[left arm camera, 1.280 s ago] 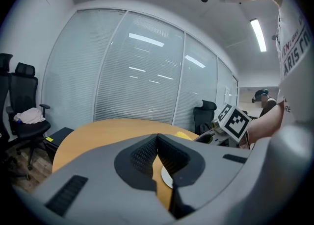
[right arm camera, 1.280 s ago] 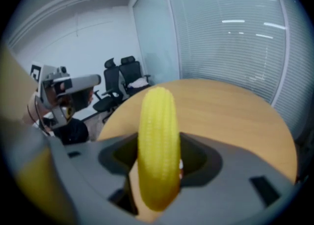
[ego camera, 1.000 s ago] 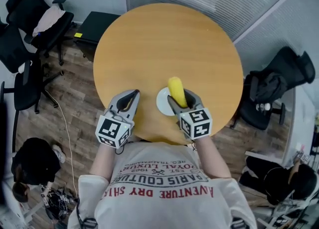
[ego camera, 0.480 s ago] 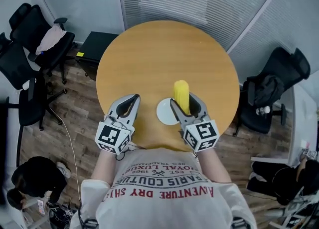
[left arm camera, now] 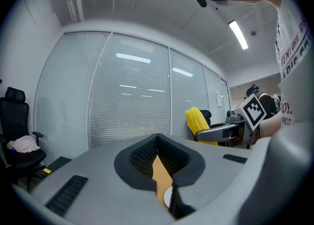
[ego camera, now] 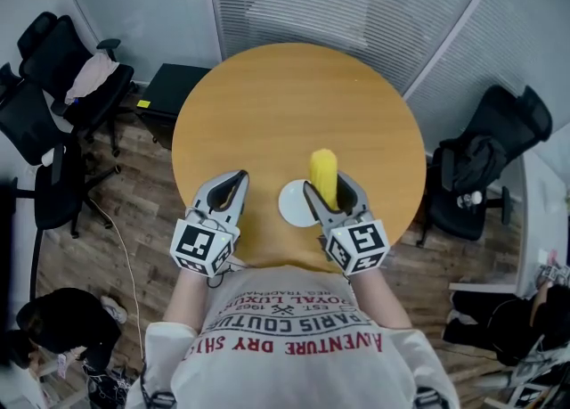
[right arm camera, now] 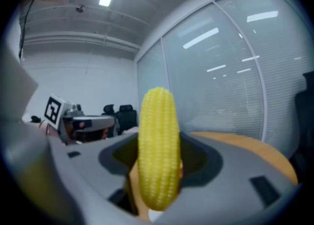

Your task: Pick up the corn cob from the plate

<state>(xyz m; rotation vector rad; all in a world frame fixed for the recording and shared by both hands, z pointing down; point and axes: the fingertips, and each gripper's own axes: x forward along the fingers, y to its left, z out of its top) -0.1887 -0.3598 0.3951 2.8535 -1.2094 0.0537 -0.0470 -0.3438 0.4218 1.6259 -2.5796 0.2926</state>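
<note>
Near 7 o'clock on the round table (ego camera: 267,104), find the left gripper (ego camera: 233,179), jaws pressed together at the tips with nothing between them, seemingly idle. Toward 6 o'clock, note the white plate (ego camera: 290,206), bare. Just off its 2 o'clock rim, see the right gripper (ego camera: 331,186), jaws clamped on the lower part of the corn cob (ego camera: 323,171), free end aimed toward 12. Appears raised clear of the plate, so judged late in the lift. Next, probably: hold a firm squeeze and guard against the rounded cob slipping.
</note>
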